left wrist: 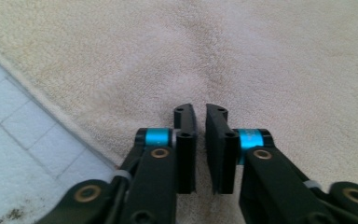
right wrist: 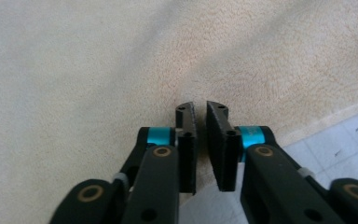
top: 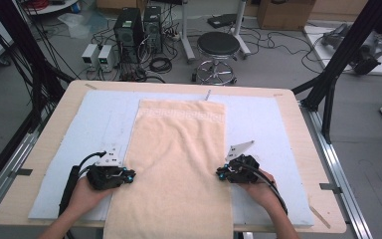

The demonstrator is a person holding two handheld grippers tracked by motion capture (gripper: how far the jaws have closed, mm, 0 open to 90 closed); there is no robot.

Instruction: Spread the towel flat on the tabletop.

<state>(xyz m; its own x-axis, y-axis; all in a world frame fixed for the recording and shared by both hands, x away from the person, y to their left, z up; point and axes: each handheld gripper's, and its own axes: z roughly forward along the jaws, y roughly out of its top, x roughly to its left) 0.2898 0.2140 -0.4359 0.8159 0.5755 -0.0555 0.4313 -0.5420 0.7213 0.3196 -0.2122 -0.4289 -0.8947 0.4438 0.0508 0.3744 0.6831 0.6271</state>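
You are bringing both nearly shut, empty grippers, left gripper point(top: 129, 175) and right gripper point(top: 221, 174), to the side edges of the towel point(top: 176, 164) lying between them; next, likely pinch each edge.

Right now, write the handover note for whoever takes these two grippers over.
Left gripper: shut, nothing between its fingers, over the towel's left edge.
Right gripper: shut, holding nothing, over the right edge.
Towel: spread lengthwise on the blue mat, patterned band at the far end, near end hanging over the table edge.
Done: towel laid flat, apart from a light crease down the middle.
Left: no fold made yet and neither edge gripped; presumably grip both side edges and fold.
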